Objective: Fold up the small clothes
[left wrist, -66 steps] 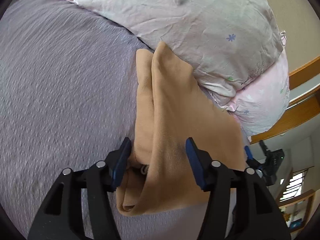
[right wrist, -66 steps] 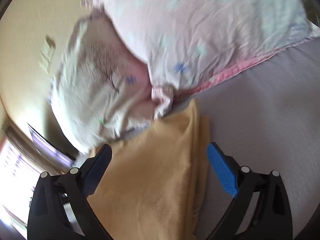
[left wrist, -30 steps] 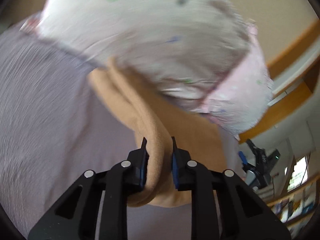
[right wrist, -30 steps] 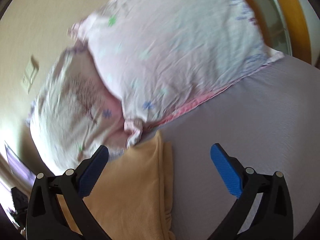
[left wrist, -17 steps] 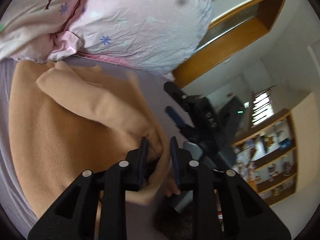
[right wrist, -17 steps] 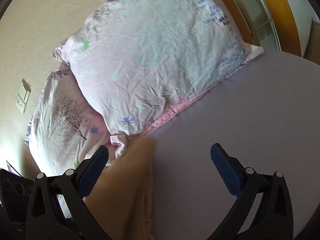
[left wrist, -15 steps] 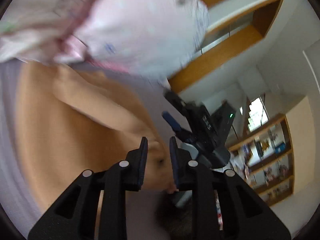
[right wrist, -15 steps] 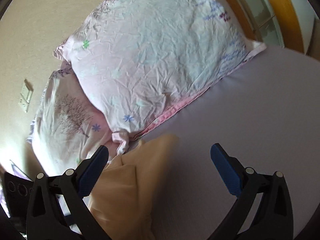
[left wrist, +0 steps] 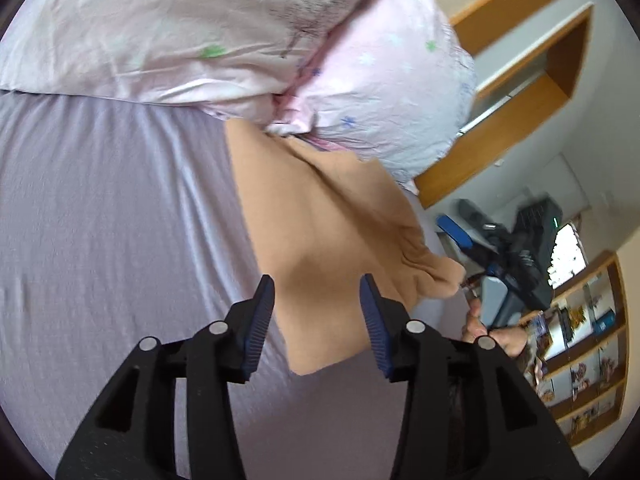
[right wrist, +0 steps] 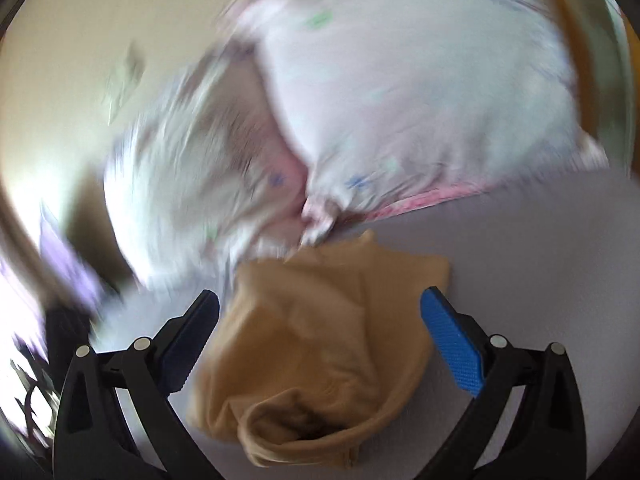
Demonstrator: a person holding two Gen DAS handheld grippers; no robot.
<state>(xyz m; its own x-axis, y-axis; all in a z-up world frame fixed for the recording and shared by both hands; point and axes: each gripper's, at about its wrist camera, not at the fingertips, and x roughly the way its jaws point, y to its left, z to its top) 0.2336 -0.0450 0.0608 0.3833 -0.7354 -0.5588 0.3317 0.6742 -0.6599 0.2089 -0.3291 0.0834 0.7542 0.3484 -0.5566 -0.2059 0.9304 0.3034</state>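
Observation:
A small tan garment point(left wrist: 332, 240) lies folded over on the lilac bed sheet point(left wrist: 112, 220), its far end against the pillows. My left gripper point(left wrist: 316, 292) is open and empty, its jaws just above the garment's near part. In the right wrist view, which is blurred, the same garment point(right wrist: 320, 340) lies between and beyond the jaws of my right gripper point(right wrist: 320, 316), which is open and empty. The garment's open hem faces that camera. The right gripper also shows in the left wrist view point(left wrist: 472, 240) at the garment's far right corner.
Two pink floral pillows point(left wrist: 224, 32) lie at the head of the bed, touching the garment's far edge; they also show in the right wrist view point(right wrist: 360, 100). A wooden headboard point(left wrist: 520, 92) and shelves point(left wrist: 580, 340) stand to the right past the bed's edge.
My left gripper was shut on the garment's fold and carried it over to the right; it has let go and now stands open. My right gripper has swung back over the garment.

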